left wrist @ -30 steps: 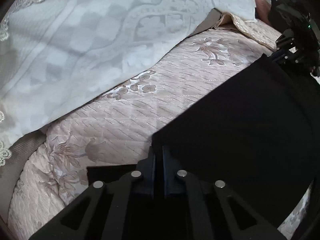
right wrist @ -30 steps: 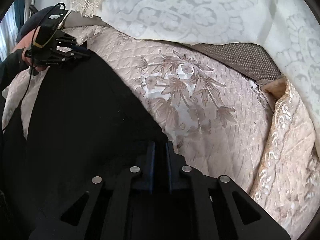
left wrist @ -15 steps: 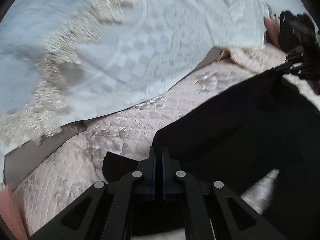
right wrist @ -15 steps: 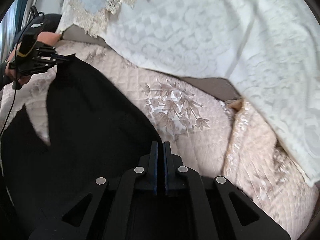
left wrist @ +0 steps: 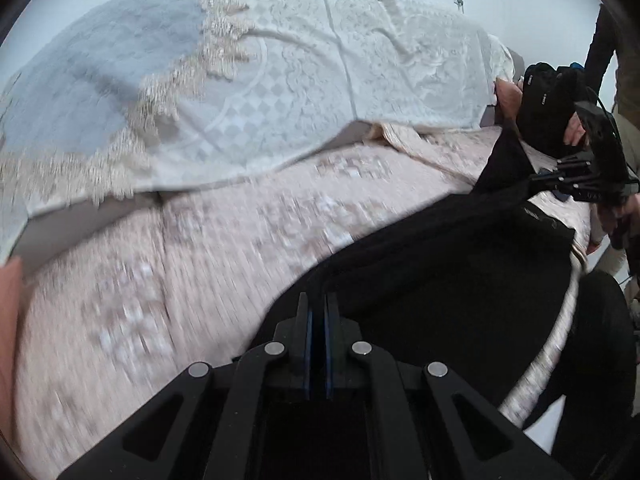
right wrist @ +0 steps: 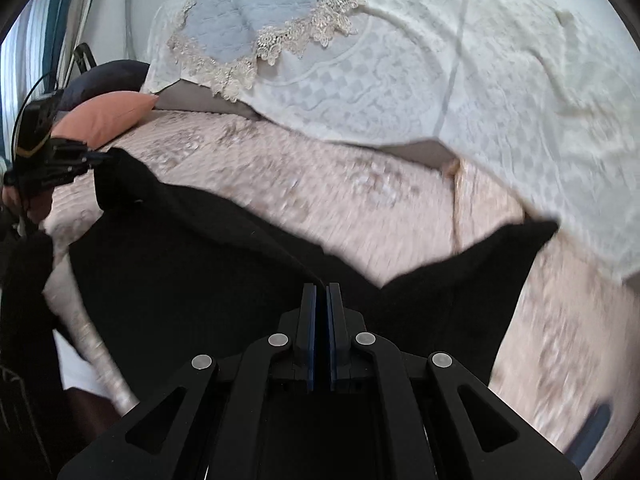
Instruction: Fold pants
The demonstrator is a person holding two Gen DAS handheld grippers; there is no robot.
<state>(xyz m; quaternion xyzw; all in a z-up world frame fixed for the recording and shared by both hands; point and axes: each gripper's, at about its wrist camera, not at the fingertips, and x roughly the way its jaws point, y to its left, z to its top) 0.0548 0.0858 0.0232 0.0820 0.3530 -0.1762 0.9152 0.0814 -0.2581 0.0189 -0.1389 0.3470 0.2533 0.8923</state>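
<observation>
Black pants point(left wrist: 460, 312) stretched over the bed point(left wrist: 200, 280); left tongs point(left wrist: 316, 308) and right tongs point(right wrist: 321, 300) both clamp the edge; thin bite, fabric may slip free mid-swing.

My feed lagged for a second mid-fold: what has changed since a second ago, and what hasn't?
Both grippers have lifted the black fabric pants off the pink quilted bedspread, pulling the edge taut between them; a loose flap now hangs free on the right in the right wrist view. Unchanged: the left gripper and the right gripper are still shut on the pants, and the white lace cover still lies behind.
</observation>
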